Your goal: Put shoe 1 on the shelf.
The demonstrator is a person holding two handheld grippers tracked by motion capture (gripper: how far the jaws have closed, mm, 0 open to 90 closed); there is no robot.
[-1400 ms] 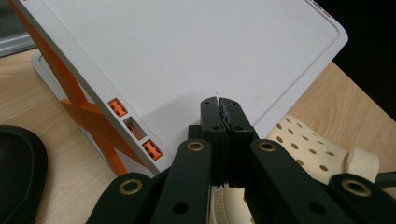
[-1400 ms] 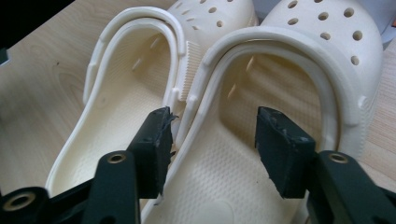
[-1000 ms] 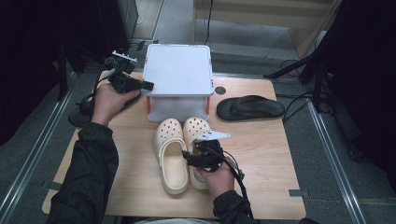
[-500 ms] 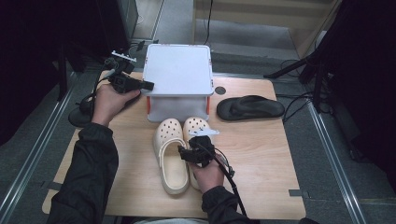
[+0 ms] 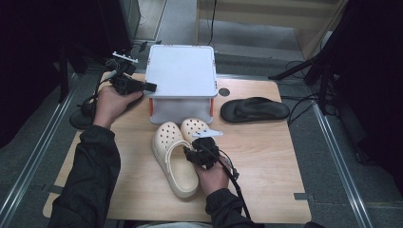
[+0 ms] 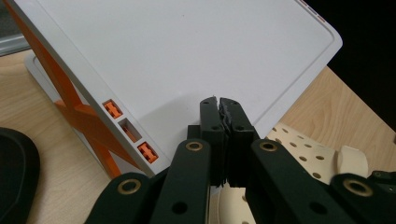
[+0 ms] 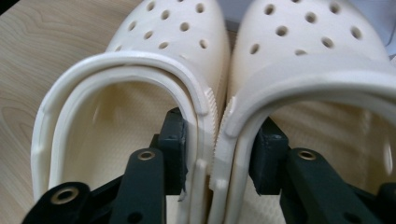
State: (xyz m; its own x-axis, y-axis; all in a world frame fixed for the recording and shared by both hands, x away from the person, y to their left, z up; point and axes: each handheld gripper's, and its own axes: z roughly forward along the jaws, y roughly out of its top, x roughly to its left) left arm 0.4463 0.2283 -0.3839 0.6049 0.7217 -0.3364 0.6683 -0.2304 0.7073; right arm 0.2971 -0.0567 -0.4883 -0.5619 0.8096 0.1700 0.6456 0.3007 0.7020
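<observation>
The wooden table point(image 5: 266, 156) carries everything. At its far middle stands the white box point(image 5: 181, 71), its flat lid raised on orange-trimmed sides. A black sandal point(image 5: 254, 109) lies to the right of the box, apart from it. Just in front of the box, at mid-table, sit the pair of cream clogs point(image 5: 176, 152), side by side and touching, toes toward the box, tops dotted with round holes, heel straps up. My right gripper point(image 7: 215, 154) straddles their two touching inner walls, one jaw inside each clog, pinching the walls together. A second ago that gripper sat over the right clog's heel; it has since shifted left, onto the seam between the two. My left gripper point(image 6: 219, 105) has stayed at the box's left edge, jaws pressed together, empty.
</observation>
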